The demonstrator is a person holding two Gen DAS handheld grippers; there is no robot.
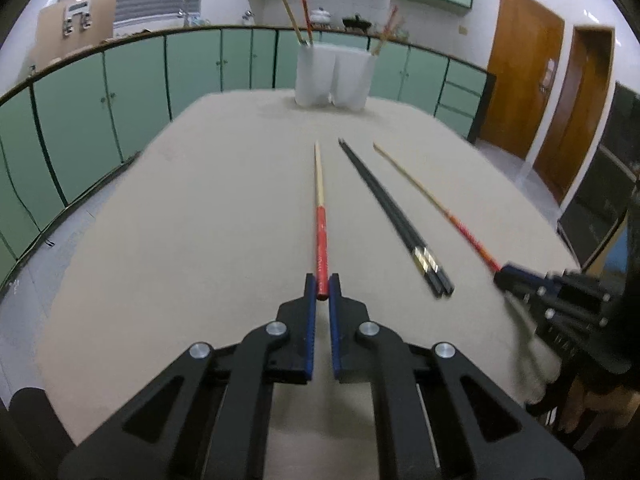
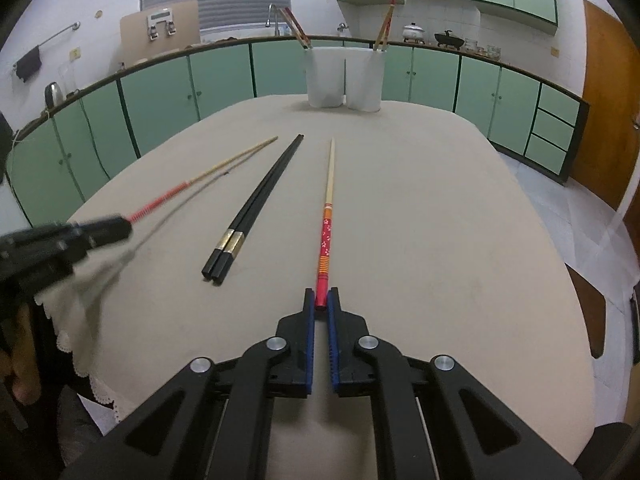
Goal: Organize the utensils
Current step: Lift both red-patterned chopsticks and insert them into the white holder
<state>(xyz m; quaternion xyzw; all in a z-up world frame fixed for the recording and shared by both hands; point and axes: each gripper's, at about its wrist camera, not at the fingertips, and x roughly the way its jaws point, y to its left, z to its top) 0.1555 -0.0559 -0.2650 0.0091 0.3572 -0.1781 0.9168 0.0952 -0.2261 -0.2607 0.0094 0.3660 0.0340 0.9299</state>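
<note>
- While the left claw [image 1: 322,285] is clamped on the red butt end of a red-handled chopstick [image 1: 321,216], that stick reaches straight ahead from its tips, pale point farthest away.
- On the right of that claw lies a black pair of chopsticks [image 1: 394,220] flat on the beige surface [image 1: 180,240], gold bands near the close end, the two sticks touching side by side.
- Beyond the black pair, further right, the right claw [image 1: 505,276] appears blurred, pressed together on the red end of an orange-patterned chopstick [image 1: 430,196].
- Seen from the right wrist, the right claw [image 2: 321,299] grips the orange-patterned chopstick [image 2: 326,216] at its red end; the stick runs directly forward over the surface [image 2: 440,240].
- Left of this claw sits the black pair [image 2: 256,208], and further left the left claw [image 2: 120,226], blurred, holds the red-handled chopstick [image 2: 200,182] above its own shadow.
- Far ahead of both claws, at the far edge of the surface, stand two white holders [image 2: 345,78] touching each other, upright, each with chopsticks leaning out of the top.
- Behind the holders runs a row of green cabinets [image 2: 160,96].
</note>
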